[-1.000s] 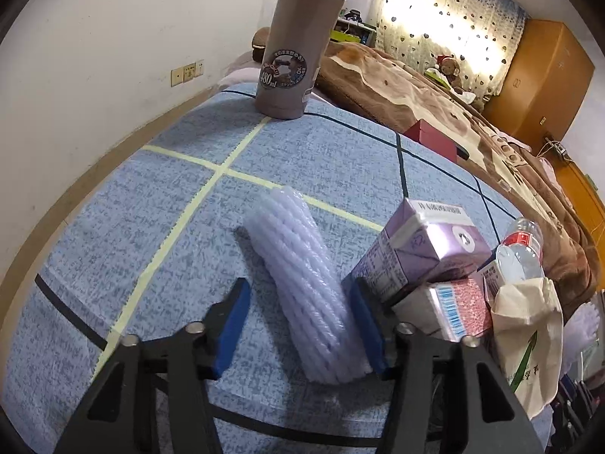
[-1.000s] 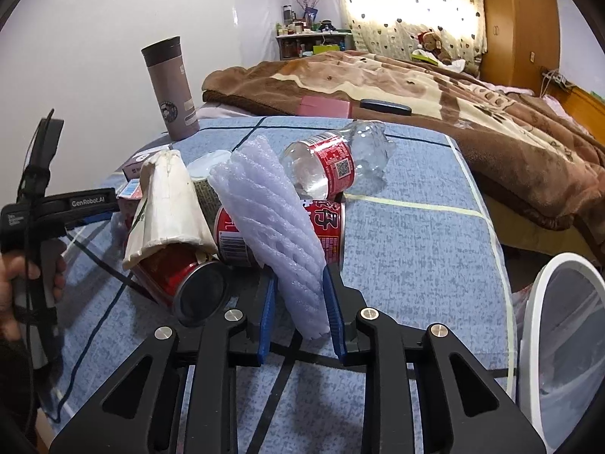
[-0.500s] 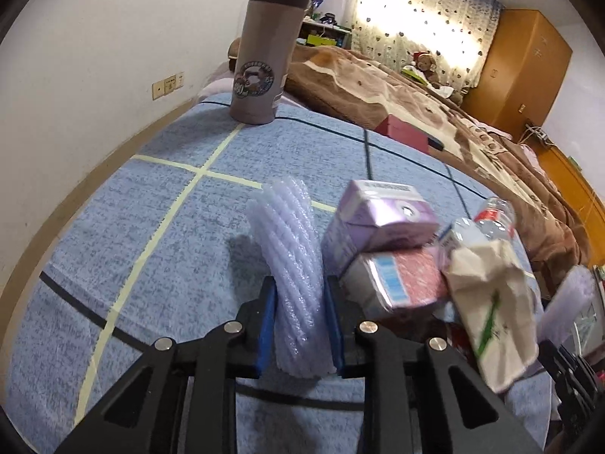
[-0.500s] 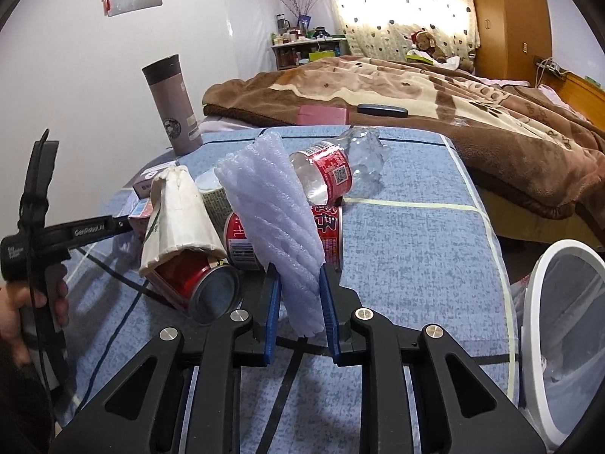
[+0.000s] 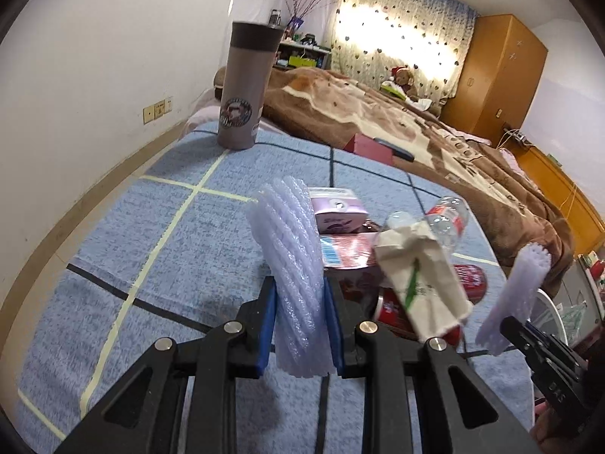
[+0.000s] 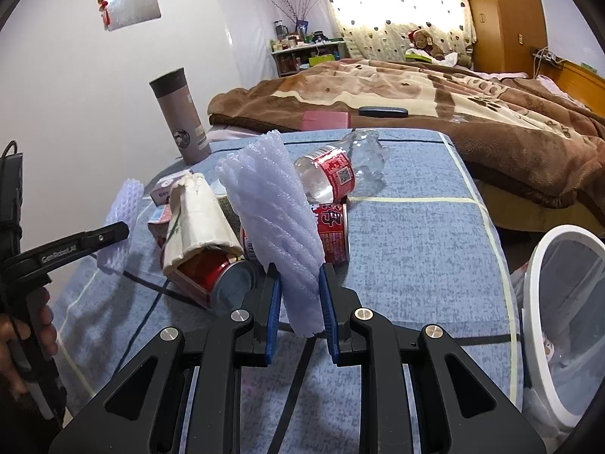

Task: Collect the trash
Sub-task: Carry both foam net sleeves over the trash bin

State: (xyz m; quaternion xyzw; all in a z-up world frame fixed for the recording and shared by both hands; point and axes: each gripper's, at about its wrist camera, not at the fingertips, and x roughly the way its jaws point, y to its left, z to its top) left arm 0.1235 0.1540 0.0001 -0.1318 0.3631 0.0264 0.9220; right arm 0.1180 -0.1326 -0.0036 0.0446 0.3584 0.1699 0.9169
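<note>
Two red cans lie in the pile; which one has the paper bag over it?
The nearer can, its open end facing the right wrist camera; the paper bag covers its top. The other can, behind the right gripper's foam, is uncovered.

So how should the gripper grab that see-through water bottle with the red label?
Probably across the red-labelled middle of the water bottle, coming from above. It lies on its side on the blue tablecloth, the clear end looks crumpled and wide, and a red can sits against its near side, so the top is freest.
</note>
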